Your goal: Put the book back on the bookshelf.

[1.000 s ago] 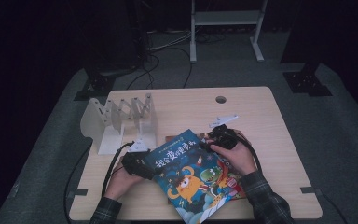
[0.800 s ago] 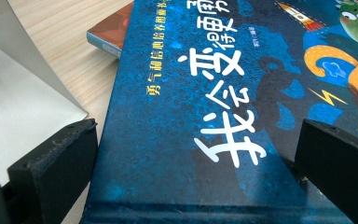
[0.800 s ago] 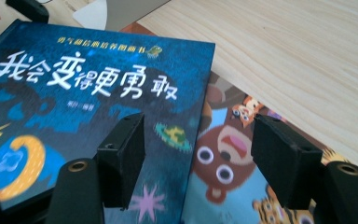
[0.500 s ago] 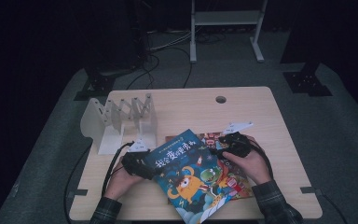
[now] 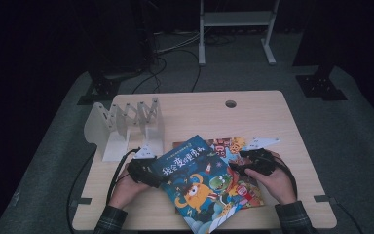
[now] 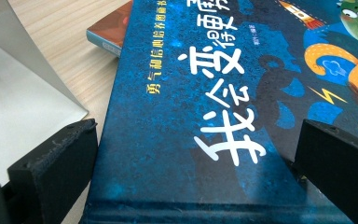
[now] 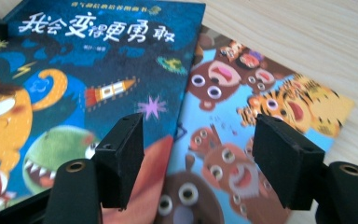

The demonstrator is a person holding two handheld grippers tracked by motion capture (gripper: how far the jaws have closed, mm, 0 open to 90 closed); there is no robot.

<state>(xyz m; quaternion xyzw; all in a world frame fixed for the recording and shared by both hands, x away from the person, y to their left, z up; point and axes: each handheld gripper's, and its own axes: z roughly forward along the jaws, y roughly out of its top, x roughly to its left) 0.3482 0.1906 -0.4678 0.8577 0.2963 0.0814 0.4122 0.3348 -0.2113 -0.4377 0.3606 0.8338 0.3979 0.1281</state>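
Two picture books [image 5: 202,183], one white folding rack [image 5: 126,127], two grippers [image 5: 143,171], one table [image 5: 253,114]

High view: above the near side of the desk [image 5: 272,105], facing forward and down, far from the blue book [image 5: 195,183].
Left claw view: skims the blue book's spine edge, very near.
Right claw view: close above the blue book's far edge.
Shared: the blue book's cover.

A blue picture book [image 6: 205,116] lies between the left gripper's [image 6: 196,158] black jaws.
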